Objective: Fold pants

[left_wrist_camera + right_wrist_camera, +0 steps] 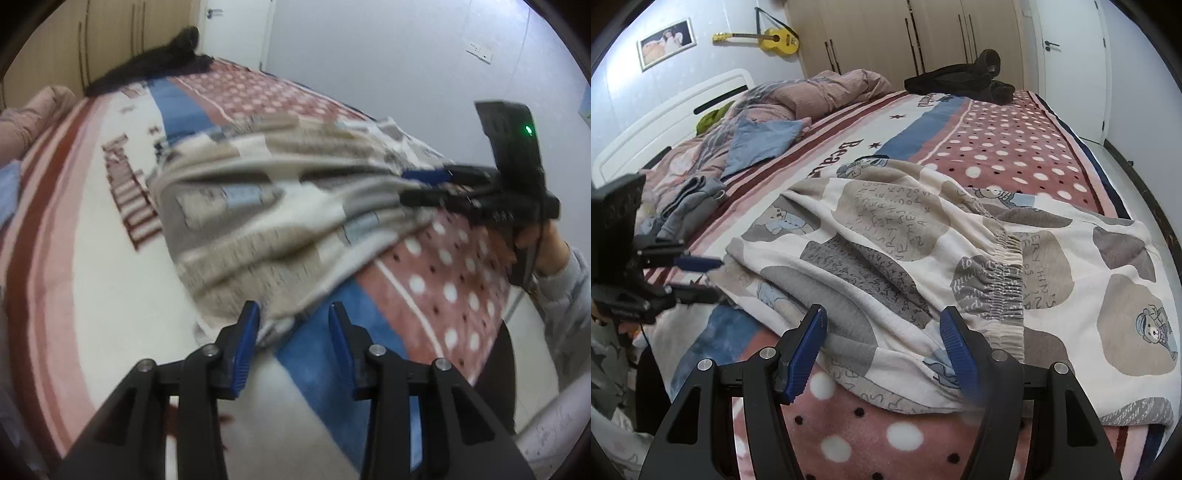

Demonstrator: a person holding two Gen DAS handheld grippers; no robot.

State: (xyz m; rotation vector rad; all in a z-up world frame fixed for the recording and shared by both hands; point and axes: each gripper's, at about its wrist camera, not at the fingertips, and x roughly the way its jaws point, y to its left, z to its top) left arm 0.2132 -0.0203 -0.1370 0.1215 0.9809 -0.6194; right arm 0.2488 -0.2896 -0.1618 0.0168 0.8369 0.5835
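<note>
With the pants [923, 258] rumpled on the bed blanket [1015, 155], our left gripper [293, 325] & right gripper [882, 339] both gape wide w/ cloth edge between fingers, so we'd pinch hem & waistband [1006, 280] evenly, then pull taut.

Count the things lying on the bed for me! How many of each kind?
Patterned pants: 1
Black clothes pile: 1
Grey garment: 1
Blue cloth: 1
Pink duvet: 1
Green item: 1
Total: 6
</note>
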